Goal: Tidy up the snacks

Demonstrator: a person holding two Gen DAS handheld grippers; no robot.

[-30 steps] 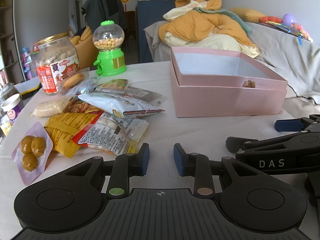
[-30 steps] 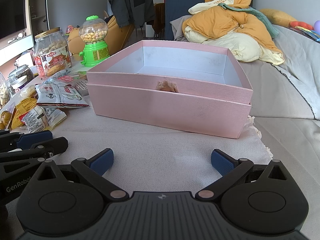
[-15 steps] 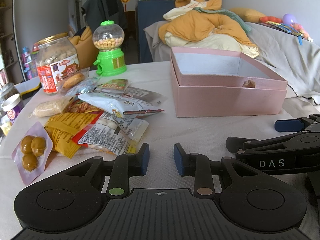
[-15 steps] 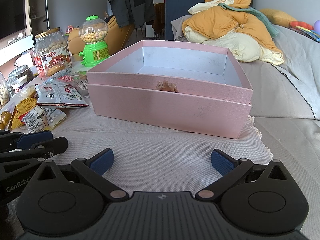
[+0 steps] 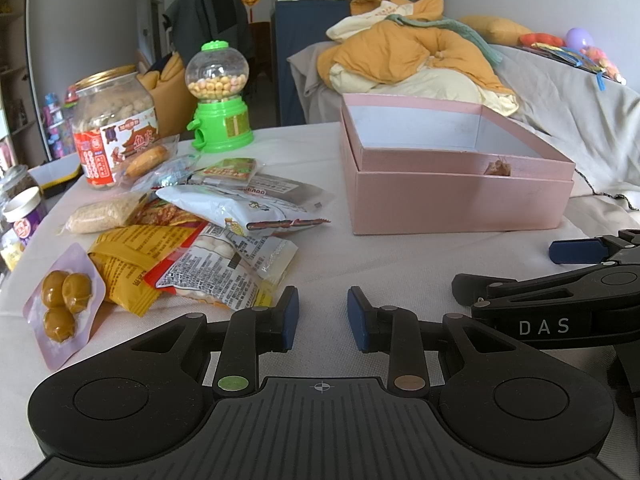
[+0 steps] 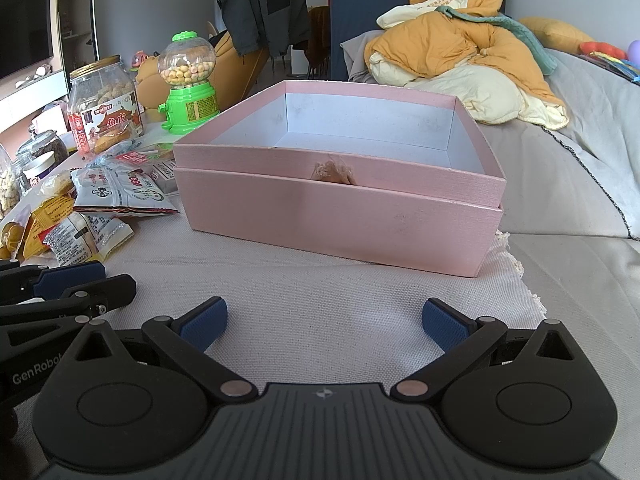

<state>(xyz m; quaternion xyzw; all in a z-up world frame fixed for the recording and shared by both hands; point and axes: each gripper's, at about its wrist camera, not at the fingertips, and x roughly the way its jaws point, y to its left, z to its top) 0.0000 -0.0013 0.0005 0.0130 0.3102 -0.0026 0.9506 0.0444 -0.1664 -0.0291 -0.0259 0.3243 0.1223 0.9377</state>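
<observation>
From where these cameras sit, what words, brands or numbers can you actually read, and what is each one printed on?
"DAS": white letters on the right gripper, on its body as seen from the left wrist view.
"GenRobo", cut off at the frame edge: on the left gripper, in the right wrist view.
"鱼皮": label of the peanut jar.
Print on the snack packets and the gumball dispenser sticker: too small or blurred to read.

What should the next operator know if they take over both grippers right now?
Left gripper: jaws partly open, empty, low over the cloth beside the snack pile.
Right gripper: wide open, empty, facing the pink box.
Box interior looks empty as far as visible; its floor is partly hidden.
Done: nothing packed. Left: move the packets into the box. The peanut jar and candy dispenser stand behind the pile.
</observation>
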